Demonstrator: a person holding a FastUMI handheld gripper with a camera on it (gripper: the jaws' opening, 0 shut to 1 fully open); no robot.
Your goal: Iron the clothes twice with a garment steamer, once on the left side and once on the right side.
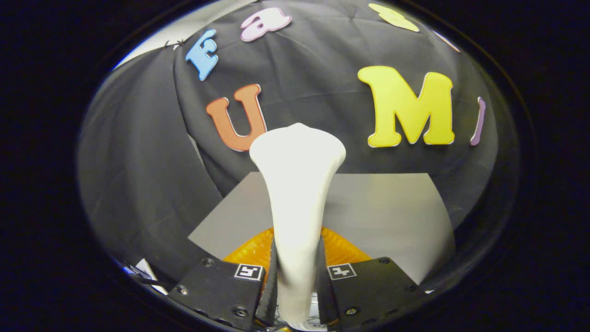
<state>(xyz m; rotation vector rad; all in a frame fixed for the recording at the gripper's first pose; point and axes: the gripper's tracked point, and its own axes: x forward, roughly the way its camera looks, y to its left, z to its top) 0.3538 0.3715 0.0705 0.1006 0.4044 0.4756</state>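
Between the two black fingers (216, 286) of our hand-held gripper (296, 288) we clamp the slim handle of a white plastic garment steamer (297, 184), both pads pressing its sides. We see it rise straight ahead of the fingers and flare into a wide head. Just beyond and beneath the fingertips lies an orange textured garment (343, 249), spread on a grey surface (392, 212).

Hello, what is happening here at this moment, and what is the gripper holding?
The gripper is shut on the white garment steamer, both fingers pressing on its narrow handle. The steamer stands upright between them and widens to its head at the top. Below and beyond it lie a grey surface and something orange, partly hidden behind the fingers. No ironing stroke on clothes can be seen yet.
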